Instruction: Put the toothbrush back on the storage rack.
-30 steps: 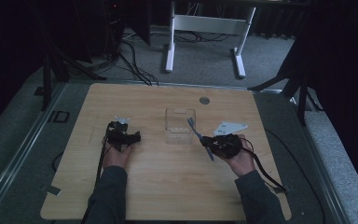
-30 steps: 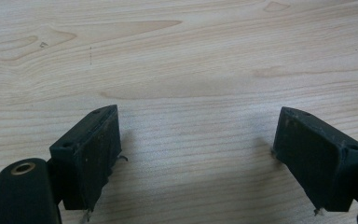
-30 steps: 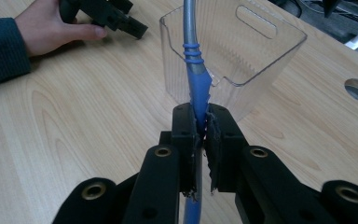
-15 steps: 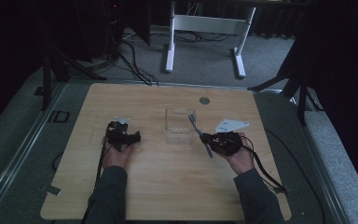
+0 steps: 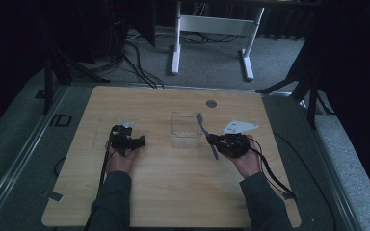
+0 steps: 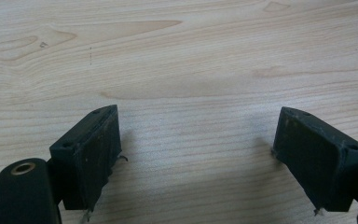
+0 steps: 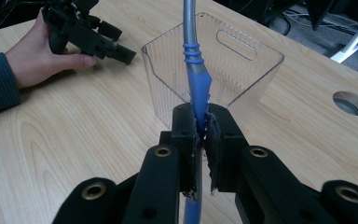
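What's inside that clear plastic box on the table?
The clear box looks empty: the wooden table shows through its walls. The toothbrush clamped in the right gripper stands before it and hides a narrow strip of the inside.

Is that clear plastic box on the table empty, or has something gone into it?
Empty. Through the clear box only bare walls and table show; the toothbrush sits clamped in the right gripper, in front of it.

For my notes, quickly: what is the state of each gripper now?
Left gripper: open, holding nothing, over the table.
Right gripper: shut on the blue toothbrush.
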Demonstrator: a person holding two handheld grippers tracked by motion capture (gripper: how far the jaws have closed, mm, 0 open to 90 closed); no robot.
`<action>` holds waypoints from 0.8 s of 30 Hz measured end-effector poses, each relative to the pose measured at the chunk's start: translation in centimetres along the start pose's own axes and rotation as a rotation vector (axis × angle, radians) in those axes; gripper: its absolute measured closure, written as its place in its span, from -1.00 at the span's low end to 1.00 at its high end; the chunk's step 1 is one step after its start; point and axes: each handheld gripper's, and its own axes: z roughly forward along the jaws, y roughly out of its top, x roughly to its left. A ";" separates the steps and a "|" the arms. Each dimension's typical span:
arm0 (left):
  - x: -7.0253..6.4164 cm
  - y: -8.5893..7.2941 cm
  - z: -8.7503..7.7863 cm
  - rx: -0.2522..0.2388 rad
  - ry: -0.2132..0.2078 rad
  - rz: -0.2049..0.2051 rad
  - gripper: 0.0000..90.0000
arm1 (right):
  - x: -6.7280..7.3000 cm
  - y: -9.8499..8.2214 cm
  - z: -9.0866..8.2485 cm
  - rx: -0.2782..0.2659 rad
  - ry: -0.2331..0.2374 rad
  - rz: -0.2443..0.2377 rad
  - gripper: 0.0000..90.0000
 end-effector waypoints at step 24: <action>0.0 0.0 0.0 0.000 0.000 0.001 -0.67 | -0.6 1.2 1.0 -0.061 -0.016 0.043 0.82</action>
